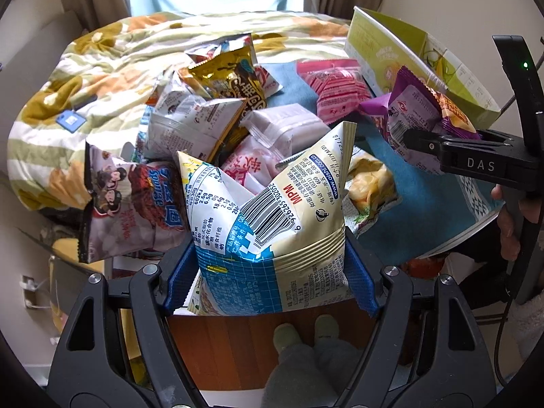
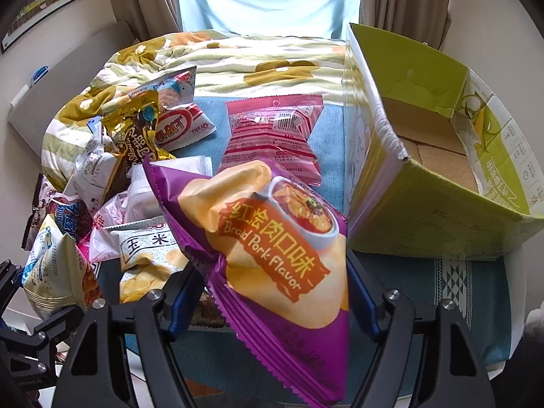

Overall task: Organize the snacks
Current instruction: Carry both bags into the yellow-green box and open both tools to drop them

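My left gripper (image 1: 272, 282) is shut on a cream and blue snack bag (image 1: 272, 224), held up in front of a heap of snack bags (image 1: 204, 115) on the blue mat. The same bag shows at the left edge of the right wrist view (image 2: 57, 272). My right gripper (image 2: 268, 302) is shut on a purple chip bag (image 2: 272, 248), held above the mat just left of the open green cardboard box (image 2: 435, 210). The purple bag also shows in the left wrist view (image 1: 418, 115), with the box (image 1: 380, 47) behind it. The box looks empty.
A pink snack bag (image 2: 275, 136) lies on the blue mat (image 2: 391, 268) beside the box. A gold bag (image 2: 136, 136) tops the heap at left. A flowered quilt (image 2: 258, 64) lies behind. The table edge and wooden floor (image 1: 238, 340) are below.
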Available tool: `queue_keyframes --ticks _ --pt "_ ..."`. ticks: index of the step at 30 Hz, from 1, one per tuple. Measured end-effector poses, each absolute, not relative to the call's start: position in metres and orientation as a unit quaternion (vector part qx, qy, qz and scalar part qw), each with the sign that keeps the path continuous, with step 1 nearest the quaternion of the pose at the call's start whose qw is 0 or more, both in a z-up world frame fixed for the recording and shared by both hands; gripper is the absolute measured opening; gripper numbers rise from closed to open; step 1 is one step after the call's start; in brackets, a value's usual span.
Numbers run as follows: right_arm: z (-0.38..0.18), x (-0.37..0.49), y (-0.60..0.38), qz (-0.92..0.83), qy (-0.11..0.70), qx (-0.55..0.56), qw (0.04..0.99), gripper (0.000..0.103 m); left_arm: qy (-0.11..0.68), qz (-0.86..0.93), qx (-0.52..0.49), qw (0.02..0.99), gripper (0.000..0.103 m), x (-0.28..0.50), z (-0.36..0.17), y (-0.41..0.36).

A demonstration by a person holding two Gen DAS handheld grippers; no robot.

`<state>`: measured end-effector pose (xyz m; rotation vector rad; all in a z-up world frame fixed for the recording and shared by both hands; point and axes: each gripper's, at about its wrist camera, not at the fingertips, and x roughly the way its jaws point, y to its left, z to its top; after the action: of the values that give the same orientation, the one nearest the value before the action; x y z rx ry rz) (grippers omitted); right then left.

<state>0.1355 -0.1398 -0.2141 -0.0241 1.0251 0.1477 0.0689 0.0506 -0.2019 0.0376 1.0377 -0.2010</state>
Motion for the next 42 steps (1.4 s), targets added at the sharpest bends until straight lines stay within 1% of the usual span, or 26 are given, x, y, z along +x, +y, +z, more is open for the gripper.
queue_keyframes --ticks 5,8,11,18,23,27,30,33,39,42 --pt "-0.179 0.121 -0.14 0.069 0.472 -0.008 0.879 0.072 0.468 -0.099 0.002 0.878 0.074 0.066 -0.164 0.051" --pt "-0.158 0.113 -0.143 0.075 0.46 0.0 0.885 0.072 0.447 -0.107 -0.007 0.888 0.074 0.077 -0.14 0.047" --pt "-0.136 0.108 -0.149 0.08 0.447 0.014 0.891 0.072 0.427 -0.115 0.005 0.897 0.074 0.092 -0.117 0.034" --pt "-0.09 0.124 -0.188 0.058 0.416 0.02 0.907 0.072 0.403 -0.131 0.019 0.905 0.074 0.145 -0.08 -0.019" --pt "-0.069 0.148 -0.236 0.039 0.381 0.027 0.923 0.072 0.39 -0.144 0.022 0.909 0.074 0.194 -0.064 -0.08" --pt "-0.065 0.178 -0.274 -0.005 0.385 -0.015 0.923 0.072 0.394 -0.153 0.019 0.906 0.074 0.24 -0.063 -0.139" --pt "-0.065 0.201 -0.305 0.001 0.392 0.001 0.92 0.072 0.404 -0.157 0.019 0.901 0.075 0.275 -0.07 -0.183" --pt "-0.066 0.222 -0.329 0.001 0.399 -0.006 0.917 0.072 0.418 -0.159 0.031 0.894 0.075 0.309 -0.084 -0.222" --pt "-0.082 0.26 -0.367 0.007 0.423 0.006 0.906 0.072 0.457 -0.17 0.062 0.871 0.075 0.356 -0.118 -0.279" --pt "-0.089 0.273 -0.378 0.012 0.432 0.025 0.901 0.072 0.462 -0.172 0.081 0.866 0.083 0.37 -0.128 -0.296"
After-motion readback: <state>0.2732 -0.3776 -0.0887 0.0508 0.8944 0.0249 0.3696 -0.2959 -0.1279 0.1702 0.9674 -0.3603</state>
